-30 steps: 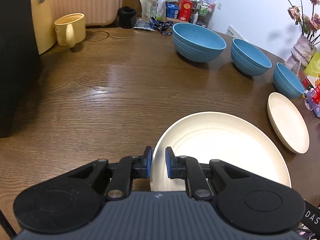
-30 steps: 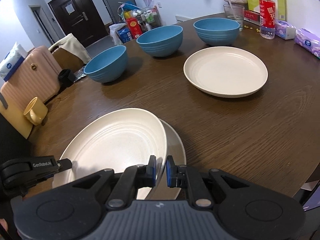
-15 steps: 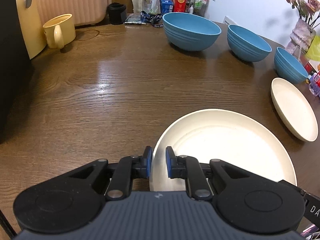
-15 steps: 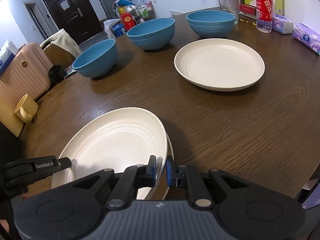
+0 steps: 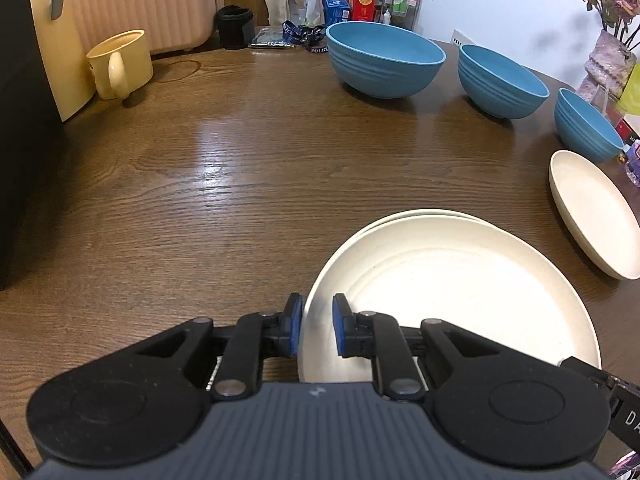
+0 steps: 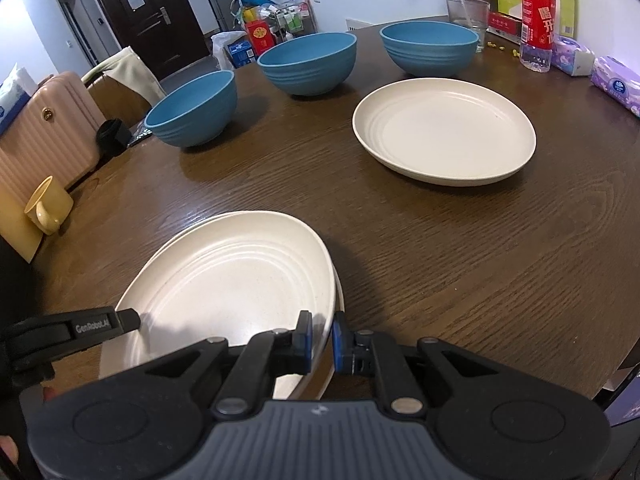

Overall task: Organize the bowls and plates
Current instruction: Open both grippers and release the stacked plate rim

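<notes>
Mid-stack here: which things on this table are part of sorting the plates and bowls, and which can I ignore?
Part of the job:
- held plate, gripped by left gripper and right gripper
- plate underneath
- lone plate
- three blue bowls

Just lying about:
- yellow mug
- red-label bottle
- tissue packs
- drinking glass

Your brown wooden table (image 6: 460,248) carries three blue bowls (image 6: 310,64) in a row, a cream plate (image 6: 444,130) before them, and a yellow mug (image 5: 120,64) off left.
</notes>
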